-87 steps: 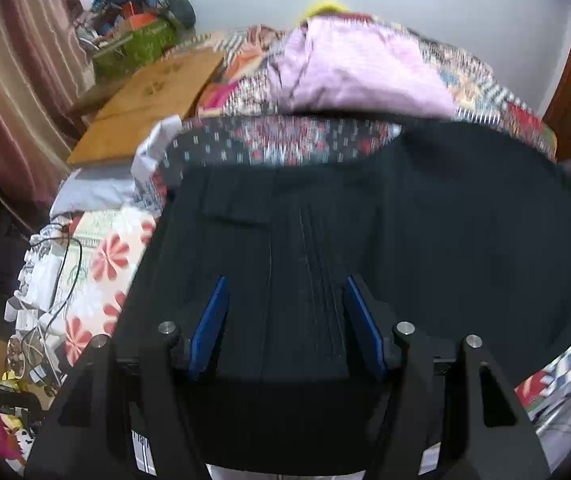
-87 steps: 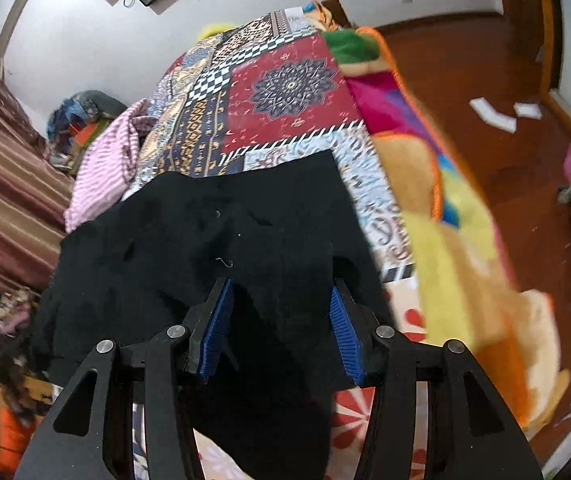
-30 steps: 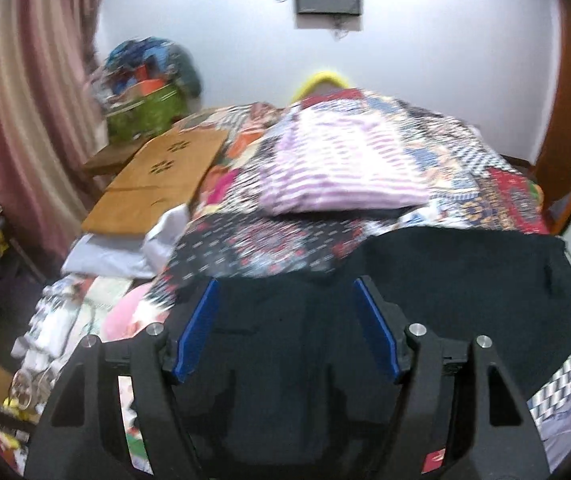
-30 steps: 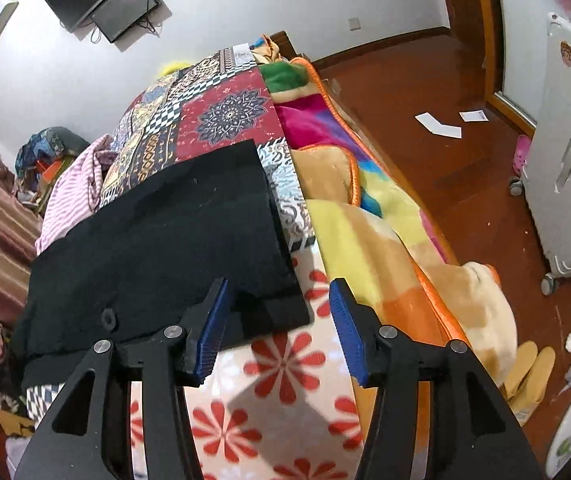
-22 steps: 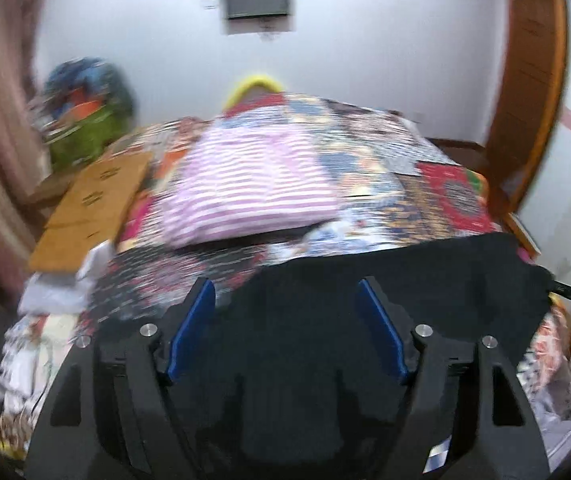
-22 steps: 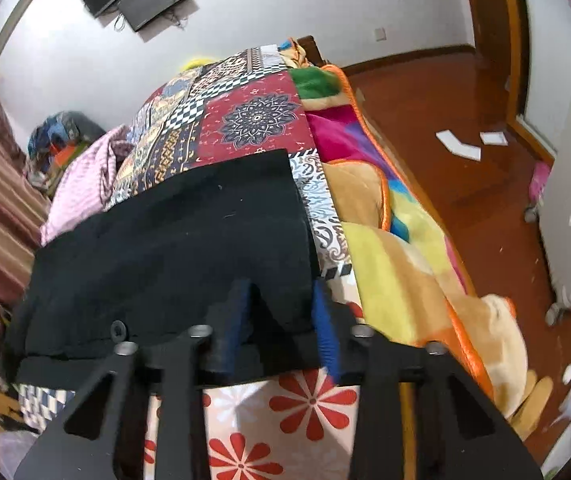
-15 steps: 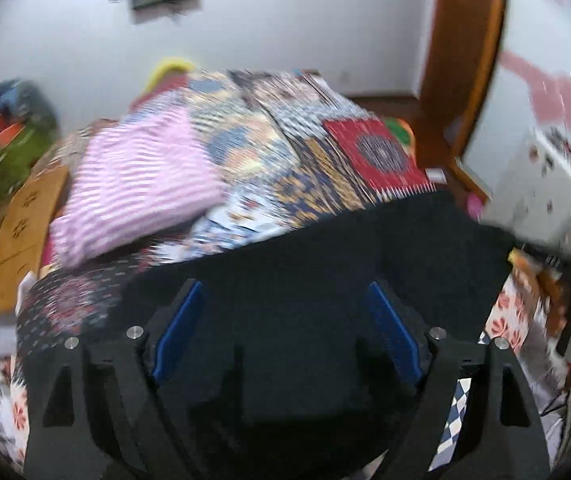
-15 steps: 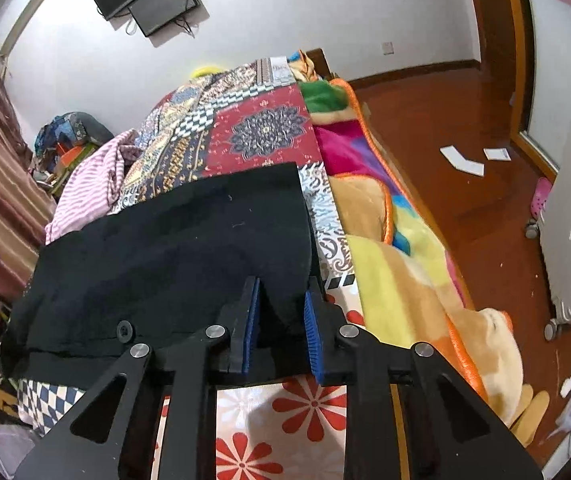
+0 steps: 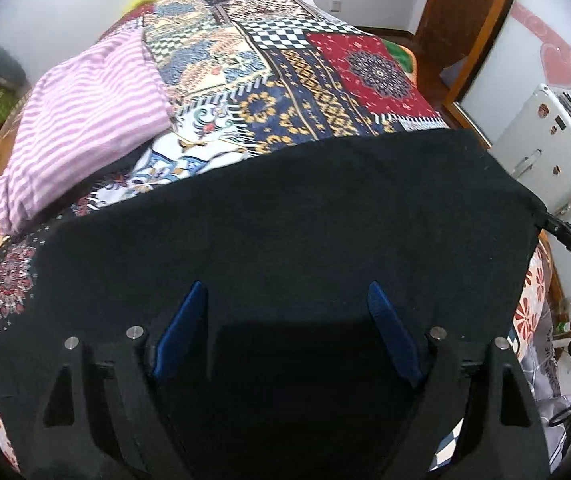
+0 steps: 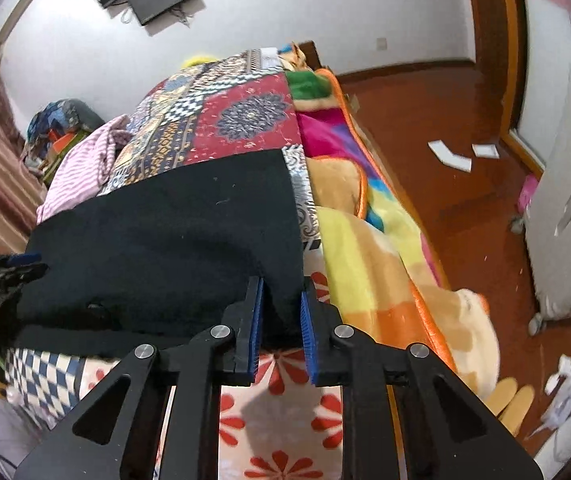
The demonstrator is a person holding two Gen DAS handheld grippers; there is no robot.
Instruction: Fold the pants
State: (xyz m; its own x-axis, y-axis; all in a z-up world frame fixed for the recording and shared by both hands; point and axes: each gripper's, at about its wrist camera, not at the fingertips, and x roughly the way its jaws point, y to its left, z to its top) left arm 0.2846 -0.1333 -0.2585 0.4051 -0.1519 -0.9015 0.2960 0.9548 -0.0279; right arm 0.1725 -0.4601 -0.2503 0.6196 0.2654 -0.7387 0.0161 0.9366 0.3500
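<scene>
On the bed (image 9: 325, 92), the black pants (image 9: 285, 232) lie spread over the bright patchwork cover, near the edge closest to the person. They look flat and wide, like a big dark rectangle, so it seems some folding is done already, but how many folds I cannot tell. The right gripper (image 10: 281, 296) is at the near right corner of the pants (image 10: 173, 232). Its jaws are close together with black cloth squeezed between the blue pads, so it is pinching that corner. The left gripper (image 9: 285, 300) sits over the middle of the pants. Its jaws are wide apart and nothing is between them. It is not holding anything, and whether it touches the cloth is hard to say. In the left view the tip of the right gripper shows at the far right corner of the pants. A pink striped cloth (image 9: 77, 120) lies farther back on the bed, touching nothing the grippers hold. I think the next fold is just starting. One corner is held, and the other side is not grabbed yet. The pants must then be folded smaller and laid neat.
</scene>
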